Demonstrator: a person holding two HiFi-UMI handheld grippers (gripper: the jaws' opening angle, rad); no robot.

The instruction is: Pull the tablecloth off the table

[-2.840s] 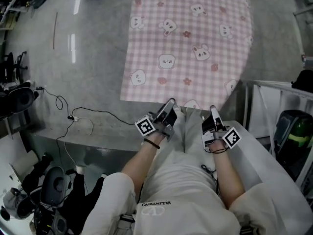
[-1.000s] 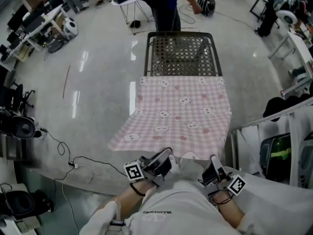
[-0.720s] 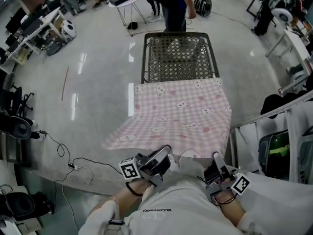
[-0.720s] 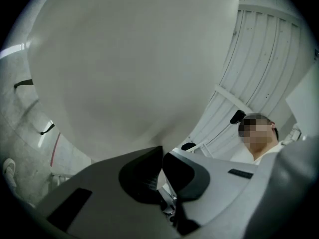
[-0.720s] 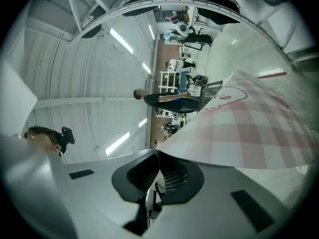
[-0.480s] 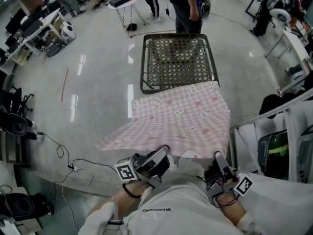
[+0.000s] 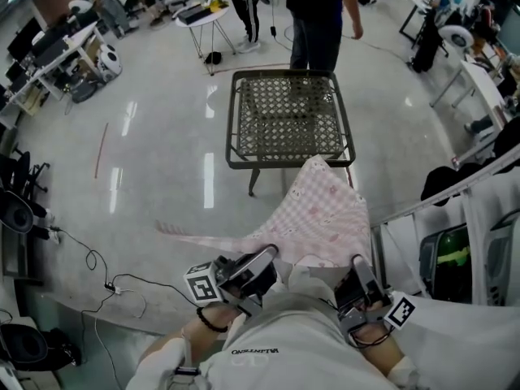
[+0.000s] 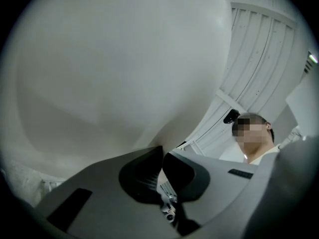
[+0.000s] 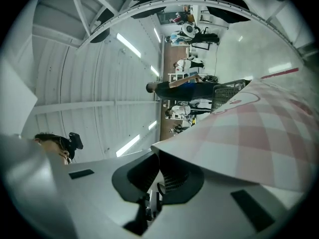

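You hold the pink checked tablecloth [image 7: 321, 218] with both tools at the bottom centre of the head view. Your left gripper [image 7: 268, 255], low and left of centre, has its jaws pressed together on the cloth's near edge. In the left gripper view the pale underside of the fabric billows over most of the frame and runs down into the closed jaws. Your right gripper [image 7: 356, 265], low and right of centre, is likewise clamped on the edge. In its own view the checked cloth sweeps in from the right side and ends pinched between the two dark pads.

From the grippers the tablecloth stretches up the frame in a narrowing sheet. One wing trails out flat toward the left, above the shiny floor [image 7: 146, 161]. Its far tip reaches the near rim of the metal mesh table [image 7: 244, 161] at centre frame; whether it touches the rim cannot be told. The mesh top itself lies bare.

A marker cube [image 7: 200, 285] shows on the left tool's outer side, another on the right tool in the lower right. A person [image 7: 318, 10] in dark clothes stands just beyond the table at the top edge. Black cables [image 7: 89, 262] loop on the floor at lower left.
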